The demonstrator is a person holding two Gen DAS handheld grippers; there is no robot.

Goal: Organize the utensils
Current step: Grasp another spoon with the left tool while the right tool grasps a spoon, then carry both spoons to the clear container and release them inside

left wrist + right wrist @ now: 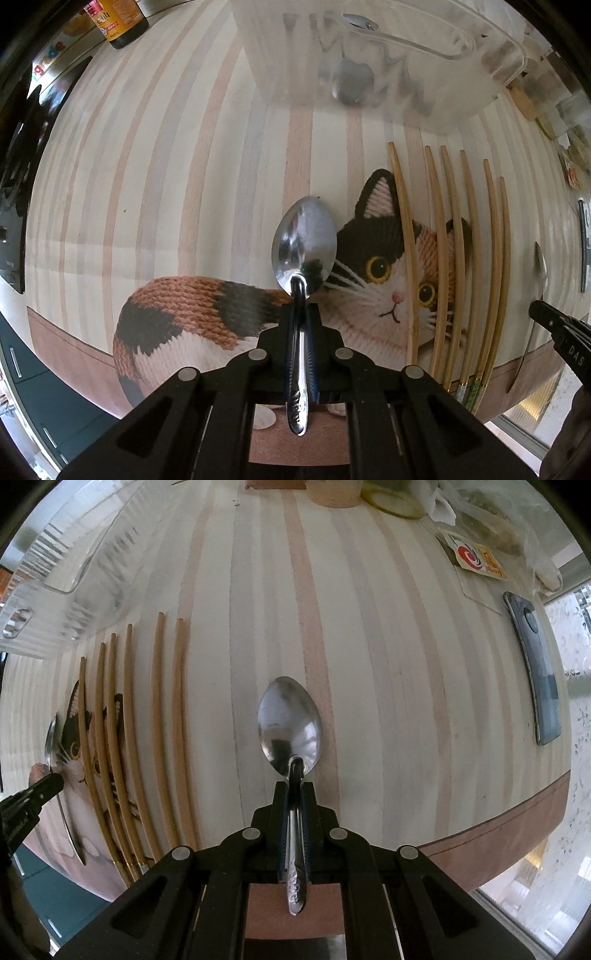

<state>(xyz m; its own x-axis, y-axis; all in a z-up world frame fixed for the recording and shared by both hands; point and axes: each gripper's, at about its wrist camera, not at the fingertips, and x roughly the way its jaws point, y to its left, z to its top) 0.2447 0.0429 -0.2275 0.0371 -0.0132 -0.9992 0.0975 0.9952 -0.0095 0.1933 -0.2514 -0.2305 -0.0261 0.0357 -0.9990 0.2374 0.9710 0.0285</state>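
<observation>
Both pairs of fingers are clamped on spoons: your left gripper (pixel 298 321) pinches the left spoon (pixel 303 243) by the handle, bowl pointing forward over the cat print on the cloth (pixel 147 166), and your right gripper (pixel 294 797) holds the right spoon (pixel 289 725) the same way over the striped part nearer the right edge. Each handle runs straight back between the pads, so the grips look square, though the hold sits close to the neck and the long tail could let a spoon pivot if you swing fast. The bin (pixel 369 66) stands toward the far edge, and it seems to hold a spoon already, though the cloudy wall blurs it. Six chopsticks (pixel 436 240) lie in a row on the cloth between your two grippers, tips toward the bin, untouched. The step in hand is probably carrying these spoons to the bin. Lift high enough to clear the rim, go one gripper at a time so the two do not crowd each other, and keep the right spoon well above the chopsticks as it crosses. Lower each bowl inside before you let go, lined up with whatever lies there, so that nothing bounces out.
</observation>
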